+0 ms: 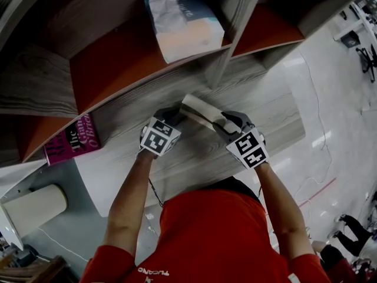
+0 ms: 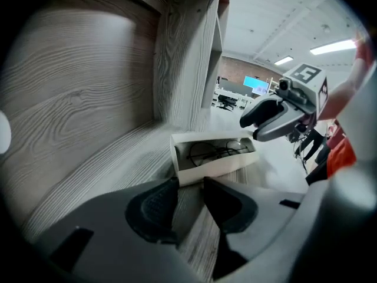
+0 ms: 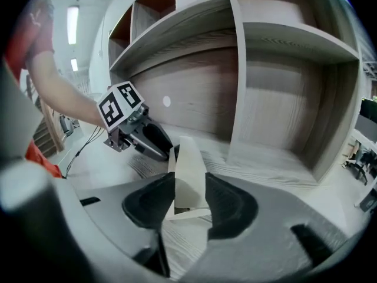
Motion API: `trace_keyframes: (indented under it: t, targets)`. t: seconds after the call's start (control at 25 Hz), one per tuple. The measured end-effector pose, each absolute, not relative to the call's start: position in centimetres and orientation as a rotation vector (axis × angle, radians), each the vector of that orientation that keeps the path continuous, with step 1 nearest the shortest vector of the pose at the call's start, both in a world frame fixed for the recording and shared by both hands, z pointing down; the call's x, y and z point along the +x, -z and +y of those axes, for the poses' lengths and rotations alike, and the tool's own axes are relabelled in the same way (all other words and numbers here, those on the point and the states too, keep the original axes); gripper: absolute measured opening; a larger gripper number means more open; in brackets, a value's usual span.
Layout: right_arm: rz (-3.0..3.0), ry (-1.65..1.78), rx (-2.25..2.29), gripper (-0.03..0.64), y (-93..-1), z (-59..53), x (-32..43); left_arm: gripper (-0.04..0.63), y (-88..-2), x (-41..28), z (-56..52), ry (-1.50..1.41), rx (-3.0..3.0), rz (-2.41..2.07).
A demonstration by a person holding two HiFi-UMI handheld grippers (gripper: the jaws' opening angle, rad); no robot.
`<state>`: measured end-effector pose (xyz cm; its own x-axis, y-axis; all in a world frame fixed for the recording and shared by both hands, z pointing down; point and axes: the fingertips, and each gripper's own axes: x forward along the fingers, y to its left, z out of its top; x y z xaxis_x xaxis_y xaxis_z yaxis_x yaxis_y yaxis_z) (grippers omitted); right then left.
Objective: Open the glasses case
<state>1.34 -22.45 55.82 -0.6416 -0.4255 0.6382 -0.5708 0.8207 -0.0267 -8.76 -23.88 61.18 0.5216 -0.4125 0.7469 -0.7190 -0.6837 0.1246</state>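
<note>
the white glasses case (image 2: 215,156) is lying on the grey wood shelf board (image 1: 277,119), its long axis running from the left gripper (image 2: 189,184) across to the right gripper (image 3: 189,188). the left jaws are standing apart and gripping nothing, with the case's near end sitting just beyond their tips. the right jaws are pinching the raised lid (image 3: 189,161), which is standing edge-on between the pads. spectacles (image 2: 218,151) are showing inside. judgement: the right hand is carrying the opening, and the lid needs swinging further back from the left fingers.
</note>
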Motion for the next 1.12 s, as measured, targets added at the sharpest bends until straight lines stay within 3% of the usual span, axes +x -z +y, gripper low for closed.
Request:
trace_keyframes:
  t: [0.28,1.12]
  targets:
    - [-2.375,-0.253,0.821,0.060,-54.6,-24.0,2.1,0.132,-61.1,-8.7,-23.9,-0.989,2.335,-0.937]
    - [-2.343,-0.317,0.970,0.060,-55.7,-27.2,4.4,0.132,-61.0,-8.6,-23.9,-1.011,2.320,-0.959]
